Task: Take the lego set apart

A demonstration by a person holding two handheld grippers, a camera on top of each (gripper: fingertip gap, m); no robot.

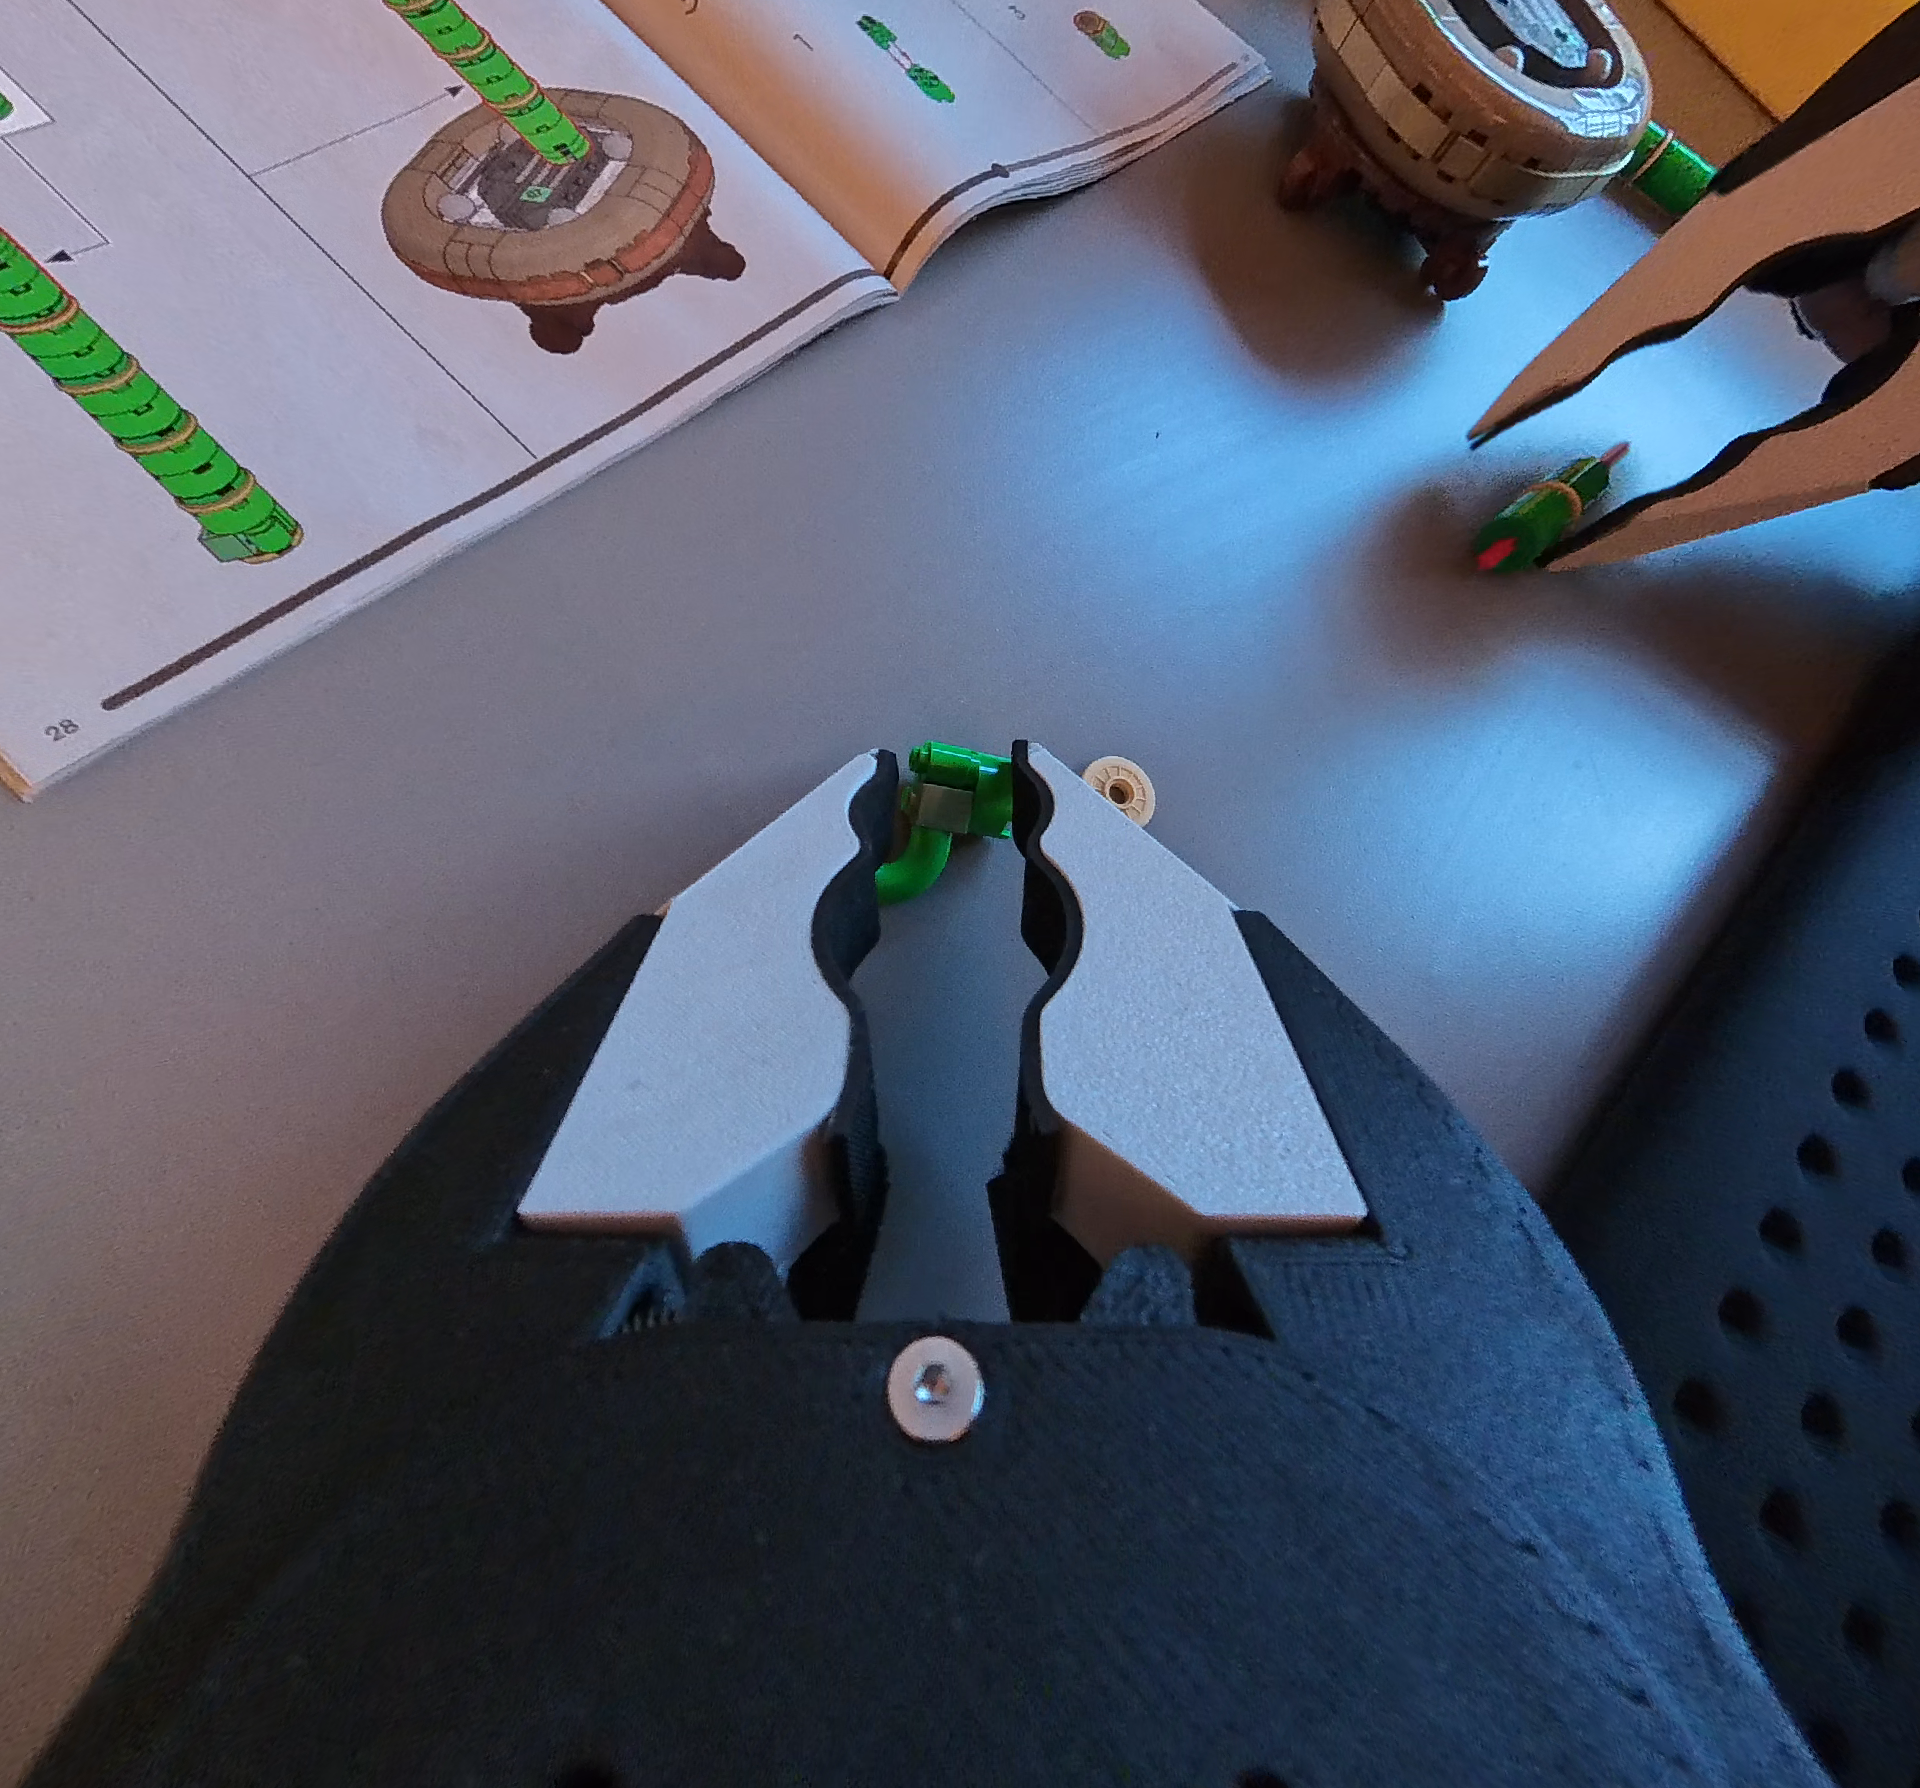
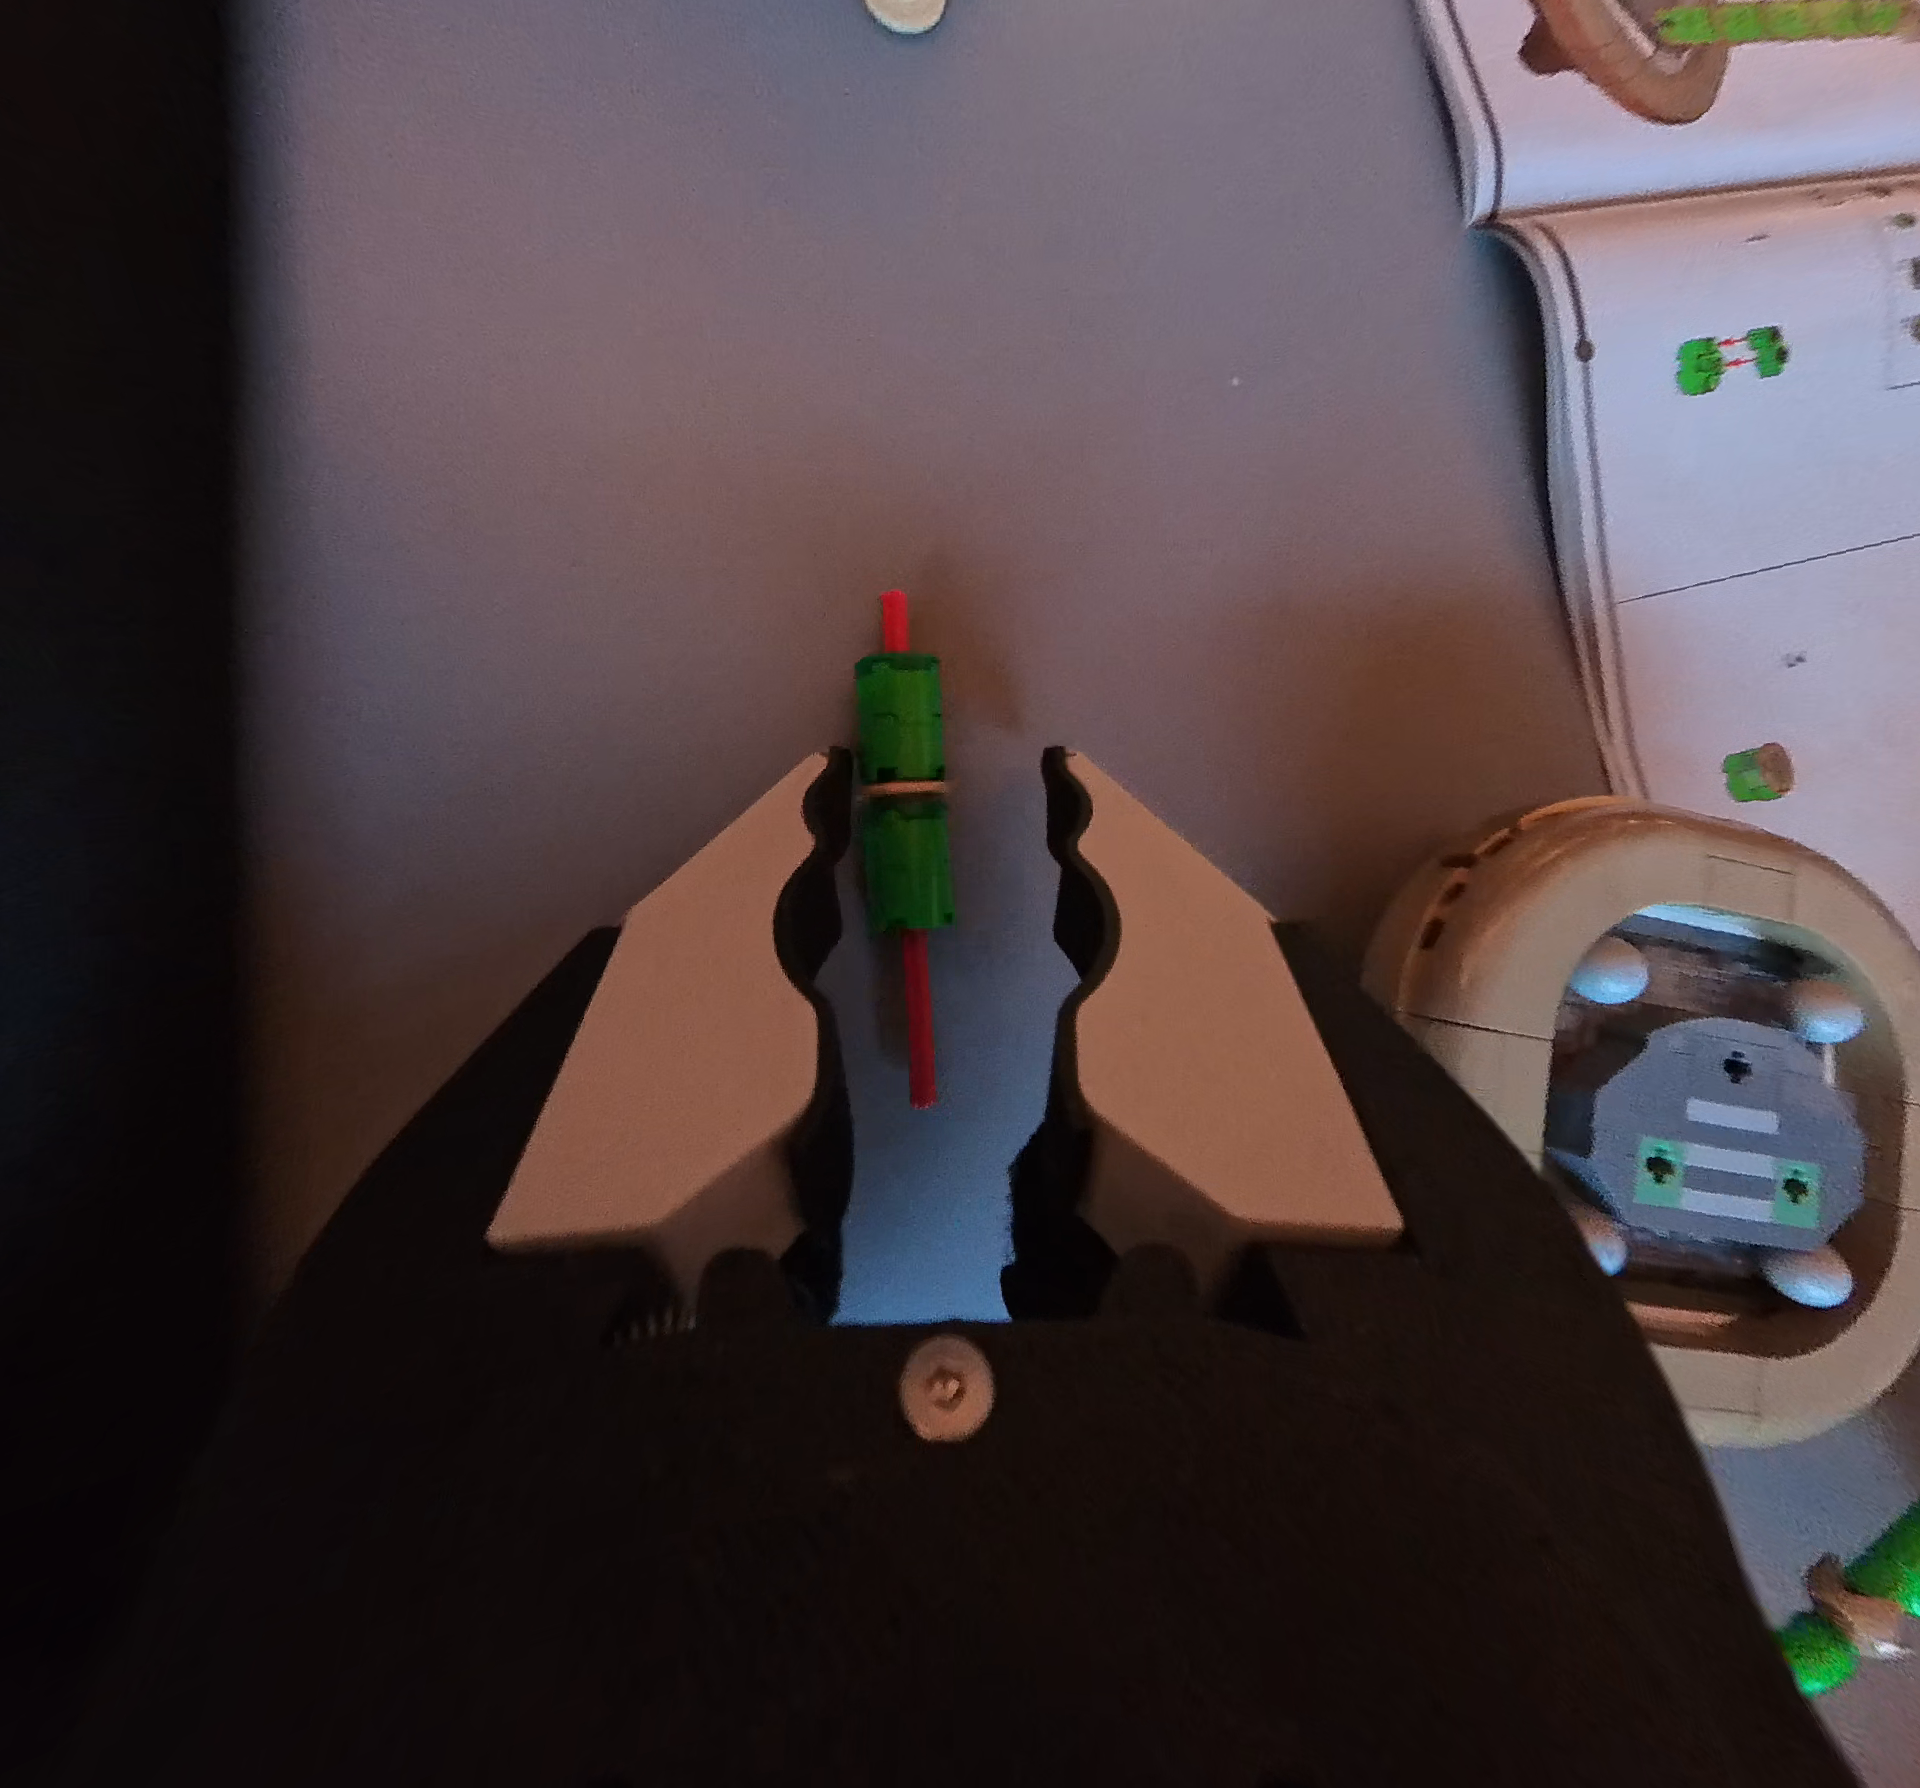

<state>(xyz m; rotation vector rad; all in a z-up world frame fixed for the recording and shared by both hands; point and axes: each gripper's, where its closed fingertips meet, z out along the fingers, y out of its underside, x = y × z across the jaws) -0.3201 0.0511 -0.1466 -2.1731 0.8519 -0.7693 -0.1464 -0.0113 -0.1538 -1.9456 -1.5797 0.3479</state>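
- Our left tongs sit low over the grey surface, and between their tips is a small green piece. The tips stand just beside it on either side, and we cannot tell whether they pinch it.
- Part of that piece, a curved green bit, is hidden behind the left finger.
- A cream round disc lies on the surface just right of the left tongs' tips.
- Our right tongs are released, with a clear gap, and they straddle a green stem lying flat on the surface.
- The stem's long axis runs along the fingers. One red axle end points away from us, and the longer end points back toward the tongs' base. The stem lies close to the left finger, and we cannot make out contact.
- The tan pot stands toward the far right, next to the open booklet. In the right wrist view it is blurred and cut by the frame edge.
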